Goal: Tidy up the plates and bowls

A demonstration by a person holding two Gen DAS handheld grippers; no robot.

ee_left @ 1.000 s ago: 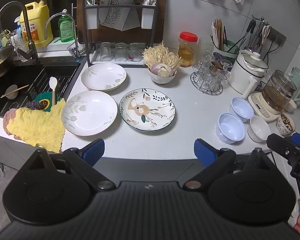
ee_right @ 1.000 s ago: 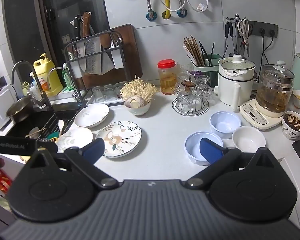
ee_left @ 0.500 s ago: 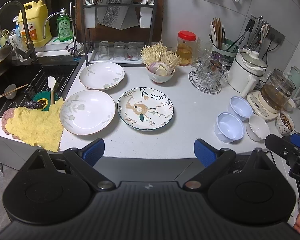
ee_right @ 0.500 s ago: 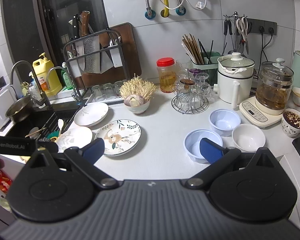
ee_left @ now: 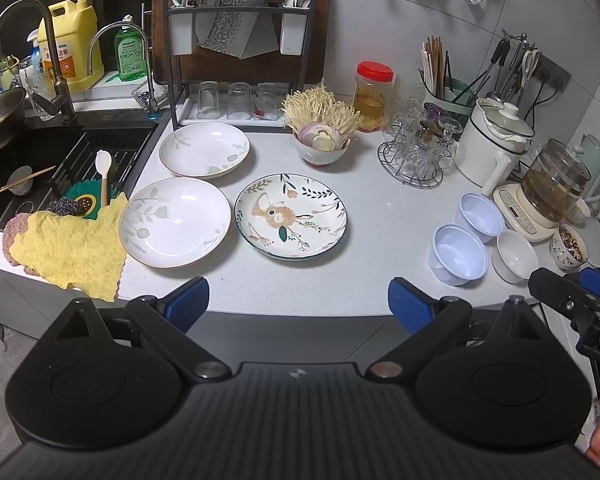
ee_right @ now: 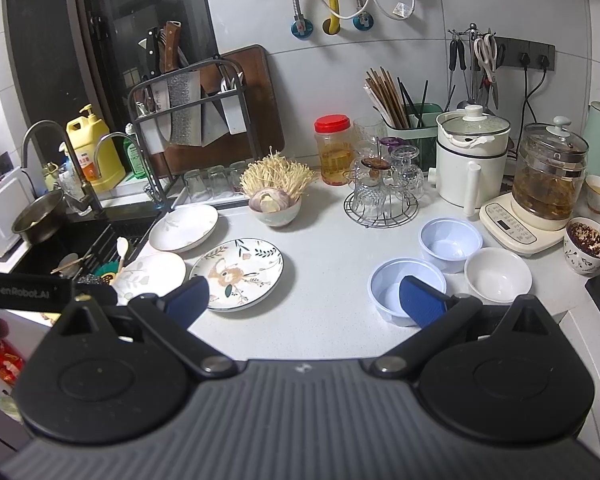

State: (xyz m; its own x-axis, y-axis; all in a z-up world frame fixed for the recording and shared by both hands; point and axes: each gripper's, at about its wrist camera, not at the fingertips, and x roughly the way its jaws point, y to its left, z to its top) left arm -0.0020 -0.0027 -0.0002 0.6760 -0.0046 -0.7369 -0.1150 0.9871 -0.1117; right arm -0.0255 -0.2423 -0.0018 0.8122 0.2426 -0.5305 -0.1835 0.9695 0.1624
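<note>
Three plates lie on the white counter: a patterned plate (ee_left: pixel 291 216) (ee_right: pixel 237 274), a white plate (ee_left: pixel 175 222) (ee_right: pixel 150 276) to its left by the sink, and another white plate (ee_left: pixel 204 150) (ee_right: pixel 183 227) behind. Two pale blue bowls (ee_left: pixel 458 254) (ee_left: pixel 479 213) and a white bowl (ee_left: pixel 515 255) stand at the right; they also show in the right wrist view as the near blue bowl (ee_right: pixel 396 286), the far blue bowl (ee_right: pixel 450 244) and the white bowl (ee_right: pixel 498 275). My left gripper (ee_left: pixel 299 306) is open and empty at the counter's front edge. My right gripper (ee_right: pixel 304 300) is open and empty, its right finger over the near blue bowl.
A bowl of enoki mushrooms (ee_left: pixel 320 136), a red-lidded jar (ee_left: pixel 372 96), a wire glass rack (ee_left: pixel 416 152), a white pot (ee_left: pixel 494 144) and a glass kettle (ee_left: pixel 548 188) line the back. A sink (ee_left: pixel 40 168) and a yellow cloth (ee_left: pixel 68 248) are at the left. A knife rack (ee_left: pixel 240 40) stands behind.
Both grippers have drifted slightly; the left view shifted a little so the plates sit marginally lower and to the left. Nothing was grasped or moved.
</note>
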